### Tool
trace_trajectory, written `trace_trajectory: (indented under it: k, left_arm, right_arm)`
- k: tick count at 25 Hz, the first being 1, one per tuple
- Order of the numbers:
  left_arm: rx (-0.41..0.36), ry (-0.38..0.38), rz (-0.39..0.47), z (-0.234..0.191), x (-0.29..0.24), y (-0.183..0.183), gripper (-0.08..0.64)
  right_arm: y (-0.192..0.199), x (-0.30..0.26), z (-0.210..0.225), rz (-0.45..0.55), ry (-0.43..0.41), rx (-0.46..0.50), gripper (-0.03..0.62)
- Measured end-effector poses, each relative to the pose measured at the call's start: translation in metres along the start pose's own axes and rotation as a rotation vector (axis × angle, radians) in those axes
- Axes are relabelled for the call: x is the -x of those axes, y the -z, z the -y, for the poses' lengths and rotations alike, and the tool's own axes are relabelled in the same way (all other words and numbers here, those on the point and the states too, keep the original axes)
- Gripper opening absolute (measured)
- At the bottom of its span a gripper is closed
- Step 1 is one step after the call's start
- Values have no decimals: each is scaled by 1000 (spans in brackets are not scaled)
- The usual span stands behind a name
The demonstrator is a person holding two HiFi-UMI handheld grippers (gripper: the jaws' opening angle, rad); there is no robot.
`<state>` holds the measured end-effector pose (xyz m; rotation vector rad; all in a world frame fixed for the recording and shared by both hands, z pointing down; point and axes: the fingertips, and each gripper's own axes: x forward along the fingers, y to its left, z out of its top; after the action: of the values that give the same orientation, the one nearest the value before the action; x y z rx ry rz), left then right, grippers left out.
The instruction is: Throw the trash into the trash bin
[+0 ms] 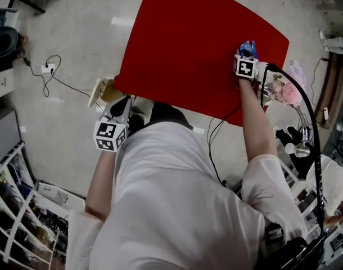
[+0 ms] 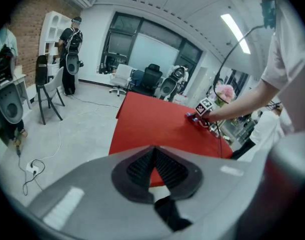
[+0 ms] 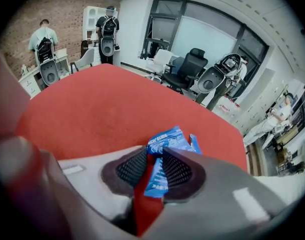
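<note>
Pinching the blue wrapper (image 3: 168,139) between my right gripper (image 3: 153,153) jaws readies it for lifting off the red table (image 3: 92,104) beneath, while my left gripper (image 2: 153,151) waits closed and empty.

Red table (image 1: 188,44) before me | white power strip (image 1: 47,68) on grey floor (image 1: 76,16) at my left | pink flowers (image 1: 284,90) beside table's right edge | black office chair (image 3: 192,64) beyond, near tall windows (image 3: 202,29)

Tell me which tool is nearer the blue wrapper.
Right. The right tool has the blue wrapper between its jaws; the left tool is off the near-left corner of the red table.
</note>
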<state>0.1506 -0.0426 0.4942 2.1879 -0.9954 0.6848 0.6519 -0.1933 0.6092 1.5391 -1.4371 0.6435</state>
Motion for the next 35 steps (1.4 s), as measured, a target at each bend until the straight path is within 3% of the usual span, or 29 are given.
trace_trajectory:
  k: [10, 17, 35]
  left_arm:
    - [7, -11, 29, -2, 12, 10, 5]
    - [25, -35, 49, -10, 32, 23, 5]
    - [111, -119, 125, -28, 90, 66, 5]
  right_arm:
    - [-20, 23, -43, 99, -43, 131, 52]
    - [-38, 48, -89, 169, -66, 276, 48]
    - [-69, 124, -272, 312, -311, 456, 48]
